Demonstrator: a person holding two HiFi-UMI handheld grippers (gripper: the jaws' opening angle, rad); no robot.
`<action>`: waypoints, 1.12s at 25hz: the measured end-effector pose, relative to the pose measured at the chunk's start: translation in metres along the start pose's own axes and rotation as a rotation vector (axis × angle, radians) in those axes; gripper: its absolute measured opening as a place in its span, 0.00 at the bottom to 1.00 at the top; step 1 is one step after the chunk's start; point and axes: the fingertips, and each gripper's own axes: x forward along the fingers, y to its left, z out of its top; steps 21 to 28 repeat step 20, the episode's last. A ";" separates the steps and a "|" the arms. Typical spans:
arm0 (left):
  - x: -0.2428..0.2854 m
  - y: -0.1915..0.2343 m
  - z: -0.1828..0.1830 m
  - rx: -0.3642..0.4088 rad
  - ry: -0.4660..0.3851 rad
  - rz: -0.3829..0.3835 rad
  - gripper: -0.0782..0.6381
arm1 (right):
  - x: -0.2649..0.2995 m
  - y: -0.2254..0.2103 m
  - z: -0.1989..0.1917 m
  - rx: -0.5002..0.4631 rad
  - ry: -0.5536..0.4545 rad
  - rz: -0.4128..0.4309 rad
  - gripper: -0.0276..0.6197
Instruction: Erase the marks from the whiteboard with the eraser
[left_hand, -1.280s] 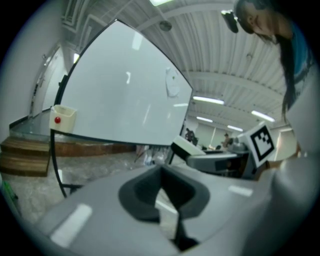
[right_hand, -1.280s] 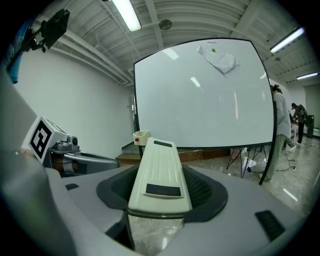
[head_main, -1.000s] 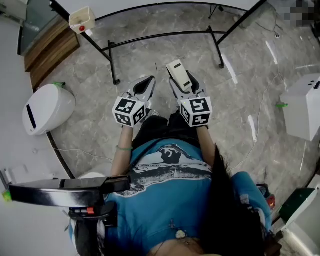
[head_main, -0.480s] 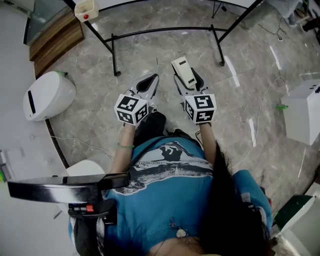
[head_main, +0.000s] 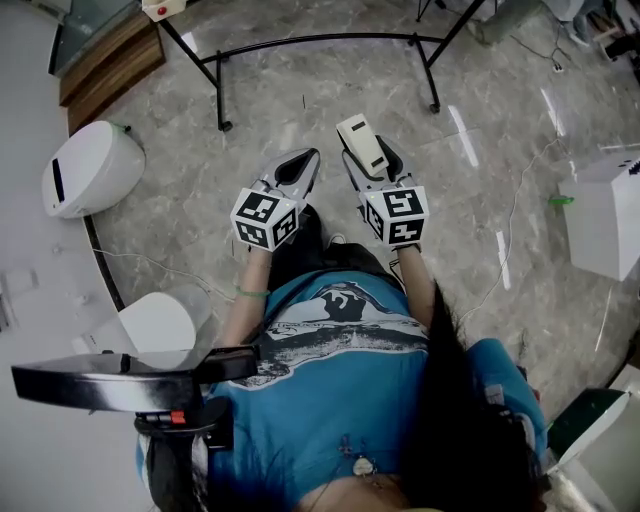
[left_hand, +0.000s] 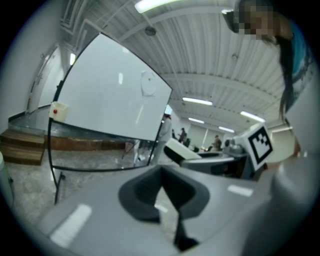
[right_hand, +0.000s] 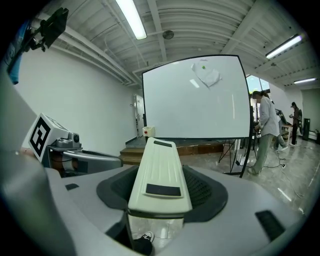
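The whiteboard (right_hand: 195, 100) stands on a black frame ahead of me, with faint marks (right_hand: 206, 75) near its top. The left gripper view shows the board (left_hand: 110, 95) at an angle. My right gripper (head_main: 366, 152) is shut on the cream eraser (head_main: 362, 146), which sticks out forward between the jaws. Up close the eraser (right_hand: 160, 170) has a dark patch on top. My left gripper (head_main: 300, 165) is level beside it, shut with nothing in it (left_hand: 165, 190). Both are held in front of the person's body, well short of the board.
The board's black stand legs (head_main: 320, 45) cross the marble floor ahead. A white rounded bin (head_main: 85, 170) and a wooden step (head_main: 105, 55) lie left, a white box (head_main: 605, 215) right. A cable (head_main: 515, 240) trails on the floor. A person (right_hand: 262, 130) stands beside the board.
The head view has drifted slightly over the floor. Both grippers keep the same pose side by side, and the eraser stays in the right one.
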 end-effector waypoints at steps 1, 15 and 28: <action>-0.002 -0.003 -0.002 -0.001 0.002 0.002 0.11 | -0.003 0.001 -0.002 0.004 0.001 0.003 0.45; -0.023 -0.038 -0.013 0.024 -0.011 0.039 0.11 | -0.044 0.010 -0.015 -0.015 -0.019 0.028 0.45; -0.025 -0.047 -0.014 0.032 -0.015 0.037 0.11 | -0.053 0.013 -0.017 -0.036 -0.020 0.031 0.45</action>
